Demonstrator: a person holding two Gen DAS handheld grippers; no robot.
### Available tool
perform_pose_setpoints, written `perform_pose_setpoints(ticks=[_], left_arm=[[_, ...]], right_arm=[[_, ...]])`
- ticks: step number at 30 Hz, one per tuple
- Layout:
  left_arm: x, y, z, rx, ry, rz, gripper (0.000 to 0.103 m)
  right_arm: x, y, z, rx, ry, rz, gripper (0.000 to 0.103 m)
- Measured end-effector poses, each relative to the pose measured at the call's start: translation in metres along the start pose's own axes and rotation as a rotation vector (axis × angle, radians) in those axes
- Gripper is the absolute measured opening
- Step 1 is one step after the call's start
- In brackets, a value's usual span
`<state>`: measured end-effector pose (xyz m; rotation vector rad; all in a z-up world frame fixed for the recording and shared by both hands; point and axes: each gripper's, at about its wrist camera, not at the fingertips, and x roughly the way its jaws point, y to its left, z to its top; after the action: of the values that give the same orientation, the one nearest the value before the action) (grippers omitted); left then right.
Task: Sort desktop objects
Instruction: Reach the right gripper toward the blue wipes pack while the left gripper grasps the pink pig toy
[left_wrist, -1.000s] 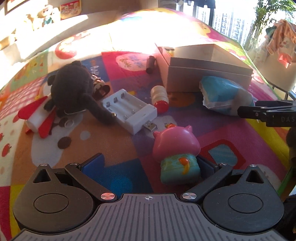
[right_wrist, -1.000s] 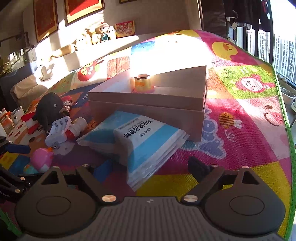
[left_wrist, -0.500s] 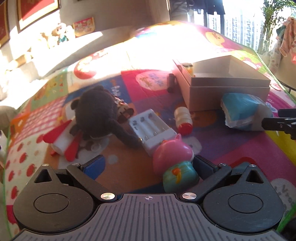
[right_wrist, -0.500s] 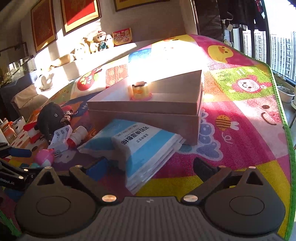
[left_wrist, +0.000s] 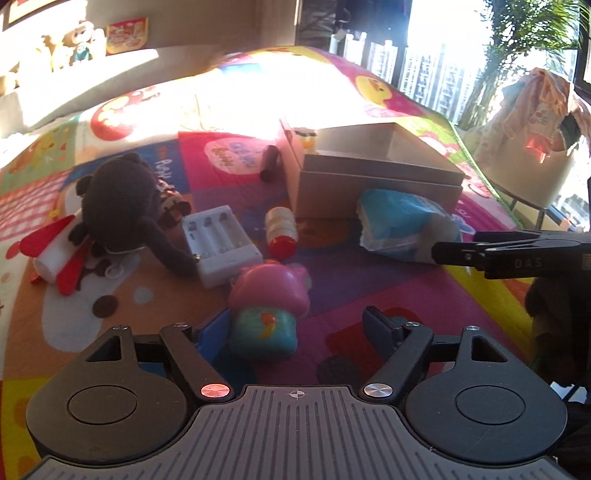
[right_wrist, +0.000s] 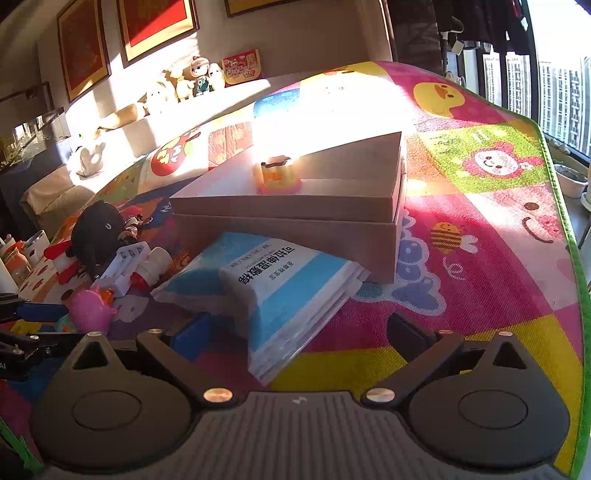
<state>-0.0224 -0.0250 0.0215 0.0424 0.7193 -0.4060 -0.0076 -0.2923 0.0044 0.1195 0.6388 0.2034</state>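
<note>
A pink-capped mushroom toy with a teal stem stands on the colourful play mat, between the fingers of my left gripper. The jaws are closing: the left finger lies against the toy, the right finger is still a gap away. My right gripper is open, its fingers either side of the near corner of a blue-and-white packet, not pressing on it. The packet leans on an open cardboard box that holds a small yellow toy. The mushroom toy also shows at the far left of the right wrist view.
Left of the box lie a white battery charger, a black plush, a red-capped white bottle, a dark tube and a red-and-white rocket toy. A finger of the right gripper reaches in from the right. The mat's green edge runs along the right.
The left gripper's jaws have narrowed, and the mushroom toy now sits by the left finger instead of the right one. The right gripper's view is nearly unchanged, its jaws slightly wider.
</note>
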Motion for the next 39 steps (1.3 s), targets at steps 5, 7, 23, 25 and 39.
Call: perform_pose_setpoints(ticks=[5, 7, 23, 25, 39], left_arm=[[0.007, -0.011, 0.002, 0.026, -0.011, -0.055, 0.078], [0.008, -0.013, 0.002, 0.046, -0.018, -0.037, 0.078], [-0.014, 0.028, -0.003, 0.067, -0.032, 0.259, 0.085], [-0.017, 0.030, -0.002, 0.047, -0.029, 0.233, 0.085], [0.024, -0.007, 0.013, 0.042, -0.008, 0.061, 0.078]], right_arm=[[0.003, 0.000, 0.000, 0.003, 0.014, -0.005, 0.100], [0.004, 0.000, 0.000, 0.005, 0.019, -0.007, 0.100], [0.002, -0.002, 0.000, 0.012, 0.003, -0.007, 0.101], [0.001, -0.002, 0.000, 0.015, -0.002, -0.003, 0.101], [0.001, -0.002, 0.001, 0.016, -0.005, -0.008, 0.103]])
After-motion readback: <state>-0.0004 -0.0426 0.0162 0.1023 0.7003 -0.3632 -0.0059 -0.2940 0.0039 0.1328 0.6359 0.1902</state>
